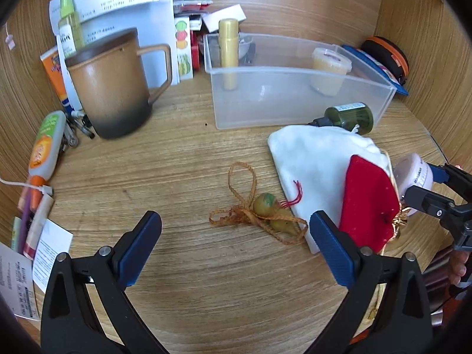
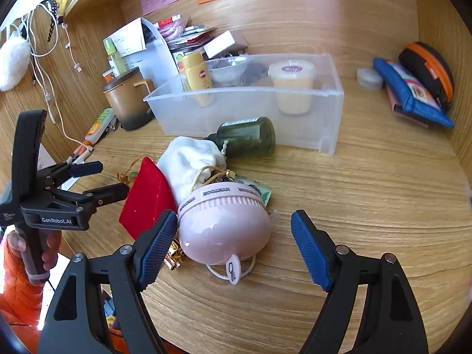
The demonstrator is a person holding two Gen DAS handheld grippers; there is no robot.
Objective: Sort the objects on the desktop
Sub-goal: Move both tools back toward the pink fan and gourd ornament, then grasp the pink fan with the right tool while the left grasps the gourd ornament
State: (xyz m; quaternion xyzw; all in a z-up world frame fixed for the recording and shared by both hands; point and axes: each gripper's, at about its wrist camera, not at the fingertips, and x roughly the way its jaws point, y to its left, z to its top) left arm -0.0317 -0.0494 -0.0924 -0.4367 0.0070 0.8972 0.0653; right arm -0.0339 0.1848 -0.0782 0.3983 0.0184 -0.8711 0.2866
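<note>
A clear plastic bin [image 1: 295, 100] stands at the back of the desk, also in the right wrist view [image 2: 250, 112]; it holds a yellow tube [image 2: 197, 78] and a lidded cream cup [image 2: 292, 87]. A green bottle [image 2: 247, 138] lies in front of it beside a white pouch [image 1: 312, 165] and a red pouch [image 1: 368, 200]. A pink round gadget [image 2: 224, 230] sits between the open jaws of my right gripper [image 2: 233, 247], its left pad touching or nearly touching it. My left gripper [image 1: 236, 247] is open and empty, just short of an orange cord with two green beads [image 1: 262, 212].
A brown lidded mug [image 1: 112, 85], papers, an orange-green tube [image 1: 44, 150] and small clutter line the left side. A blue pouch [image 2: 410, 94] and an orange-black case [image 2: 427, 70] rest by the right wall. Wooden walls enclose the desk on three sides.
</note>
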